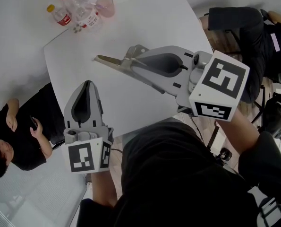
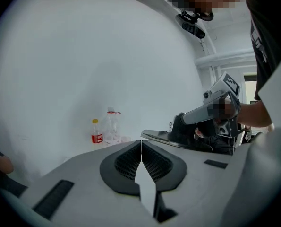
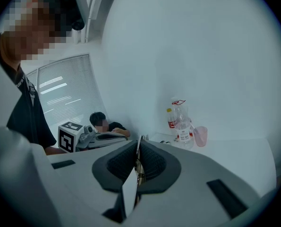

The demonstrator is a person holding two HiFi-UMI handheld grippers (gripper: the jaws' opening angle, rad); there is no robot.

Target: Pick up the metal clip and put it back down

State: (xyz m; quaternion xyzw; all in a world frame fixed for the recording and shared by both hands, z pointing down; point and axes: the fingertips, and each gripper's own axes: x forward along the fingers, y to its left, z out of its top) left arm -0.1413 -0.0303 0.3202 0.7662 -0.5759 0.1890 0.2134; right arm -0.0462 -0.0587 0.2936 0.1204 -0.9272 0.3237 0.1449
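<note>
A flat, silver metal clip [image 1: 111, 61] is being grasped at one end by the right hand-held gripper [image 1: 131, 63]. Its dark ribbed jaws are clenched on the thin metal, which shows edge-on between them in the right gripper view. The clip is being held out over the middle of the square white bench [image 1: 149, 22], its free end pointing towards the bench's far left corner (whether it is touching the surface cannot be told). The left hand-held gripper [image 1: 87, 85] is being held nearer the person, over the bench's near left edge, with its jaws pressed together on themselves. At the far corner, a yellow-capped bottle with a red label [image 1: 61, 16], a clear plastic bottle [image 1: 85, 11] and a pink translucent cup [image 1: 106, 6] are standing close together, well apart from the clip.
</note>
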